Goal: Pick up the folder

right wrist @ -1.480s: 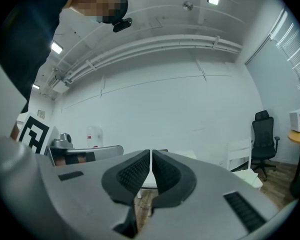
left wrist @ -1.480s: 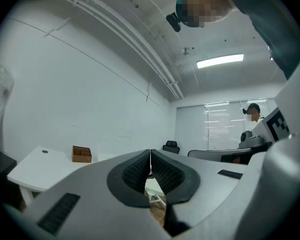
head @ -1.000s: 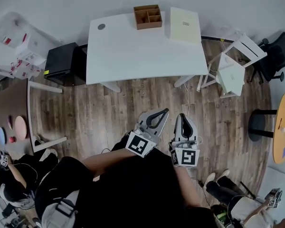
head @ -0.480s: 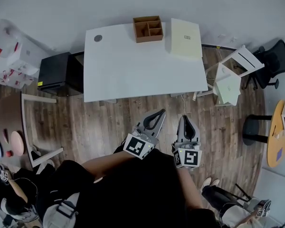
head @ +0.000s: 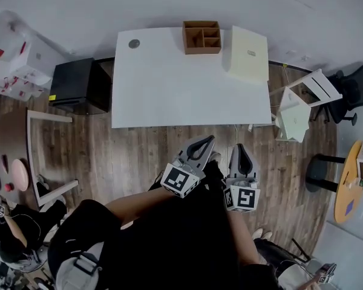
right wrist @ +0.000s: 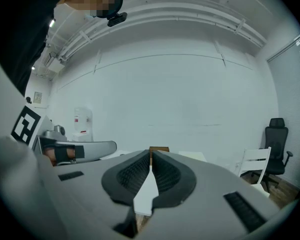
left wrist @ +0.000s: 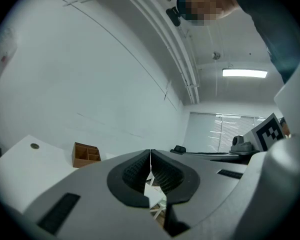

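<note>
The folder is a flat cream slab lying on the far right corner of the white table, beside a brown wooden organizer. My left gripper and right gripper are side by side over the wood floor, short of the table's near edge, both pointing toward it. Each is shut with nothing between its jaws. In the left gripper view the left gripper faces the organizer. In the right gripper view the right gripper lines up with the organizer, and the folder lies just right of it.
A black cabinet stands at the table's left end. White stools and a black office chair are to the right. A round yellow table sits at the far right, and a brown table at the left. People sit at both lower corners.
Both grippers have moved toward the table, keeping side by side and shut. The table's near edge now lies closer to their tips.
</note>
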Demonstrator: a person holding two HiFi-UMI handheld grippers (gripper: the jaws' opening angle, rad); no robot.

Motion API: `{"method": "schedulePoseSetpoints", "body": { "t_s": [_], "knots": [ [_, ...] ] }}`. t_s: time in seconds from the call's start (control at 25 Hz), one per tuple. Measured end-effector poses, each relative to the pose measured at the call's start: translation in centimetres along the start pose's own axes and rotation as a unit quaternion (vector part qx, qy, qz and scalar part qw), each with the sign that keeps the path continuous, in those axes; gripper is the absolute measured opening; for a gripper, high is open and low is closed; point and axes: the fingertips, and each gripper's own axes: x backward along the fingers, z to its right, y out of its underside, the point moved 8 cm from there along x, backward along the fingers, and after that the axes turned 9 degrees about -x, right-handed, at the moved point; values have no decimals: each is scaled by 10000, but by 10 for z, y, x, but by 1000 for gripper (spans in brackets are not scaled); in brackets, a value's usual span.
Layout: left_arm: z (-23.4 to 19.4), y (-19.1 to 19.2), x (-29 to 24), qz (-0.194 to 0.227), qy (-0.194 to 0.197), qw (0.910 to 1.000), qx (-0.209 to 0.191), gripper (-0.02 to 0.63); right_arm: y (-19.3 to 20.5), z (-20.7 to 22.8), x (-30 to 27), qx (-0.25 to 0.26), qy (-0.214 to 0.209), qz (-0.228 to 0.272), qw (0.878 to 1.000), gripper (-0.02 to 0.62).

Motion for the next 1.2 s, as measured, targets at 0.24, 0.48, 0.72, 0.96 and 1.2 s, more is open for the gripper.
{"method": "schedulePoseSetpoints", "body": {
  "t_s": [0.24, 0.48, 0.72, 0.96, 1.2],
  "knots": [
    [-13, 4, -9, -154, -46, 9997, -180, 15, 7, 10, -21, -188, -127, 175, 9996, 35],
    [-33, -2, -39, -174, -214, 9989, -388, 15, -1, 42, -49, -339, -108, 346, 9988, 35],
    [-63, 12, -82, -646, -374, 9969, -245, 15, -7, 83, -90, -602, -77, 389, 9974, 35],
    [-77, 17, -136, -861, -325, 9957, -121, 15, -8, 134, -131, -826, -20, 137, 9965, 35],
    [-93, 14, -199, -943, -487, 9938, -341, 15, -10, 186, -169, -1010, 254, -230, 9943, 35]
  ]
}}
